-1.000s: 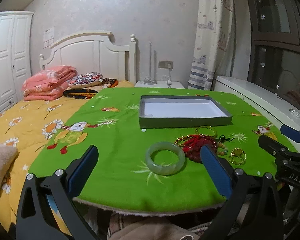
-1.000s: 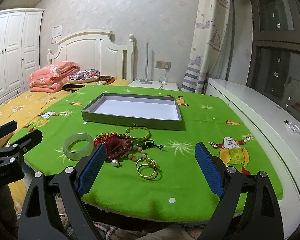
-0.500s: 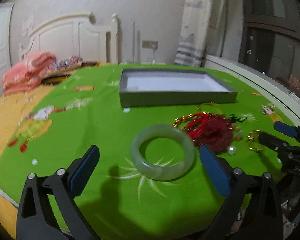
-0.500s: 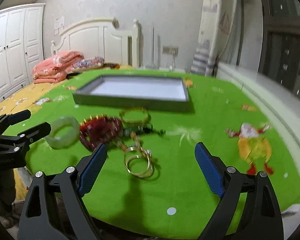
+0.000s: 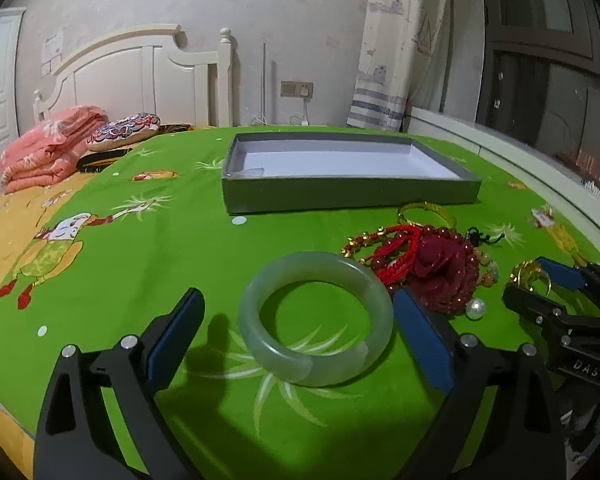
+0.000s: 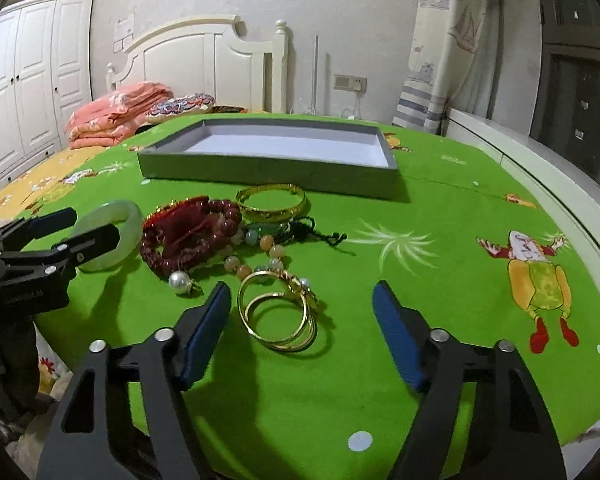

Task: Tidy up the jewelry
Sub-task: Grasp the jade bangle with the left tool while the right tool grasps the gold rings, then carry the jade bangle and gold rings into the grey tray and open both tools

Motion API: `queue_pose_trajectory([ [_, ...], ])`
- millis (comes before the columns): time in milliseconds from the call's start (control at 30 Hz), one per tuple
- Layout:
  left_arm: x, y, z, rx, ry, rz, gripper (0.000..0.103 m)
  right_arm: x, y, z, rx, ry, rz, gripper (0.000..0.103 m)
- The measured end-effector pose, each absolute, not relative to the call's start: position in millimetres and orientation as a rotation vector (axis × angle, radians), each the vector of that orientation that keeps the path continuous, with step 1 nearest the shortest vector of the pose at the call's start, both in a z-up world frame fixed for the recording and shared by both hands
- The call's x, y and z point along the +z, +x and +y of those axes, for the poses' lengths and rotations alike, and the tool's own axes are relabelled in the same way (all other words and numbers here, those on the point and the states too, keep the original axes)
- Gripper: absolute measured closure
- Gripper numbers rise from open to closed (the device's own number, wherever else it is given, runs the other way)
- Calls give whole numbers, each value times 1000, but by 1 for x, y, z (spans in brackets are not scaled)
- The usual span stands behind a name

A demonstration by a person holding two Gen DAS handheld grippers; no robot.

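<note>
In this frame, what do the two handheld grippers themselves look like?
Both match: the left gripper and right gripper have black skeletal frames with triangular cut-outs, silver round bolt heads, and flat blue pads on the fingers. White lettering reading DAS marks the right gripper's body in the left view. No cables or sleeves show.

Right tool gapes around gold rings on green cloth
</note>
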State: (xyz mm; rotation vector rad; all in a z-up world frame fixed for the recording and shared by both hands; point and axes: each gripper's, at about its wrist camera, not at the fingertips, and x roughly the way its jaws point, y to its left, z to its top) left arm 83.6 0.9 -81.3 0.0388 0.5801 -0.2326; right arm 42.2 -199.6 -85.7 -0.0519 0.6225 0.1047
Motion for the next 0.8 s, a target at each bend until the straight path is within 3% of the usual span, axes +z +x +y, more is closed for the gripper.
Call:
queue_pose_trajectory([
  [233,-87,90,-6,-208,77,622,26,-91,41,-201,111,-66,603,43],
  [333,-86,89,-7,-194,88,619,26,-92,39,-197,129,-80,590,56],
  [367,-86,89,-5,-190,79,616,26,-92,38,-195,135,-87,586,64],
  [800,-62,78,2,-160,51,496,26,-71,30,-187,124,-146,505,65],
])
